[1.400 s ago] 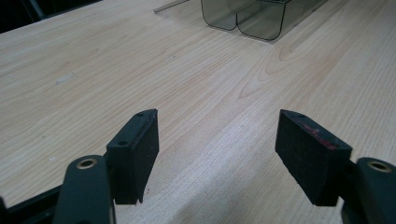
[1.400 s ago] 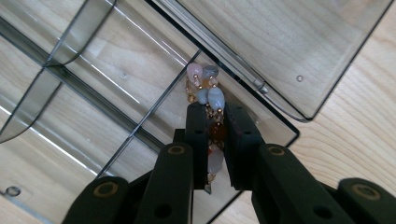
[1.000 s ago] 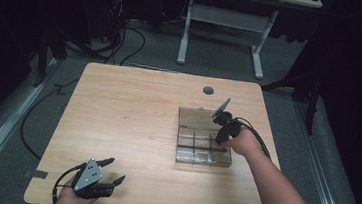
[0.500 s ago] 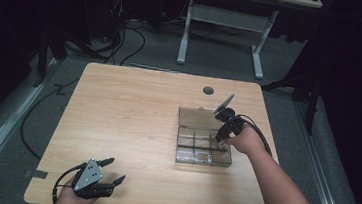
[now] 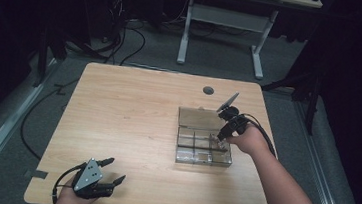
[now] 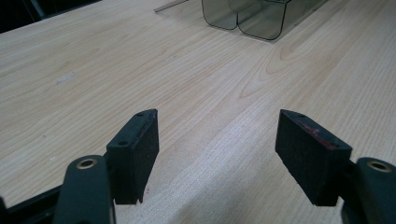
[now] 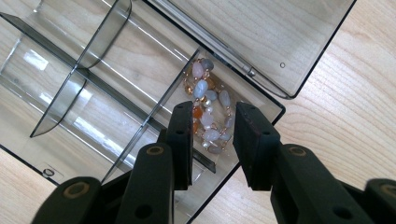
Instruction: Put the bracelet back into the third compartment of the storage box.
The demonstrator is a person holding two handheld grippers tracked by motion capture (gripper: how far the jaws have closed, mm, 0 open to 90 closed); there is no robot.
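A pale wood-grain tabletop [image 5: 136, 128] carries a clear, smoke-tinted plastic box [image 5: 204, 143] on its right half, with its flat lid [image 7: 275, 37] swung fully open and lying on the far side of the tray. Thin dividers split the tray into several compartments, and the wood shows through the walls and floor. In the right gripper view, a beaded bracelet [image 7: 209, 107] lies bunched in one end compartment, the one beside the lid's hinge: oval stones in pale blue-grey, milky pink and white, one orange bead, and small gold-coloured links between them. The right claw [image 7: 212, 140] hangs directly above this compartment with its two black pads partly apart, the bracelet visible in the gap between them; neither pad is seen touching it. In the high view the right claw [image 5: 222, 139] points down into the box's right end. The left claw [image 6: 219, 154] sits at the near left corner of the tabletop, well apart from the box, jaws spread wide and holding nothing.
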